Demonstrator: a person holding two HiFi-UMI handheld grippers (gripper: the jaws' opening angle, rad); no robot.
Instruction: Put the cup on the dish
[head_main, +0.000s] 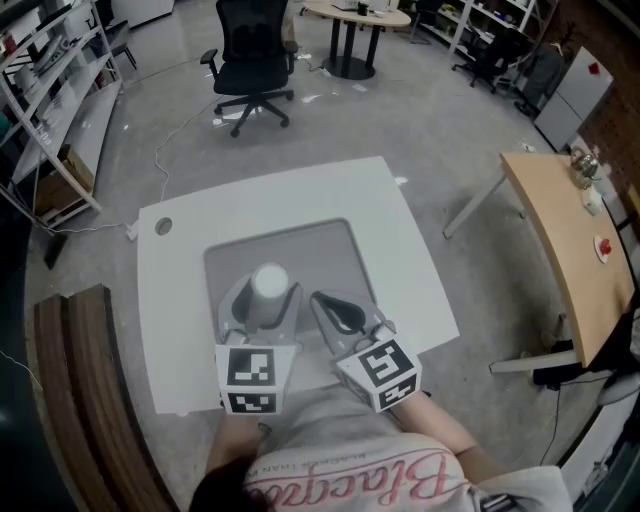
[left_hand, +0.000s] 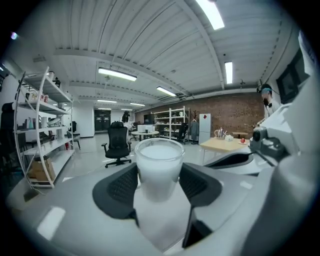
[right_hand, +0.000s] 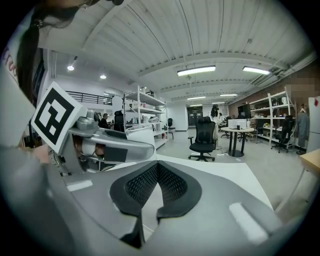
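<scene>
Left gripper (head_main: 264, 305) clamps the cup (left_hand: 159, 167), which stands upright with its mouth up, over the near-left part of the grey mat (head_main: 325, 250). Right gripper (right_hand: 158, 182) sits at the mat's near edge, jaws pressed together on nothing. I see no dish in any view, so I judge the left makes the placement.

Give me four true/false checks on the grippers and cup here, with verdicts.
1. The left gripper is shut on the cup. True.
2. The right gripper has its jaws wide apart. False: they are together with nothing between them.
3. The cup lies on its side. False: it stands upright between the jaws.
4. A black office chair stands on the floor beyond the white table. True.
</scene>
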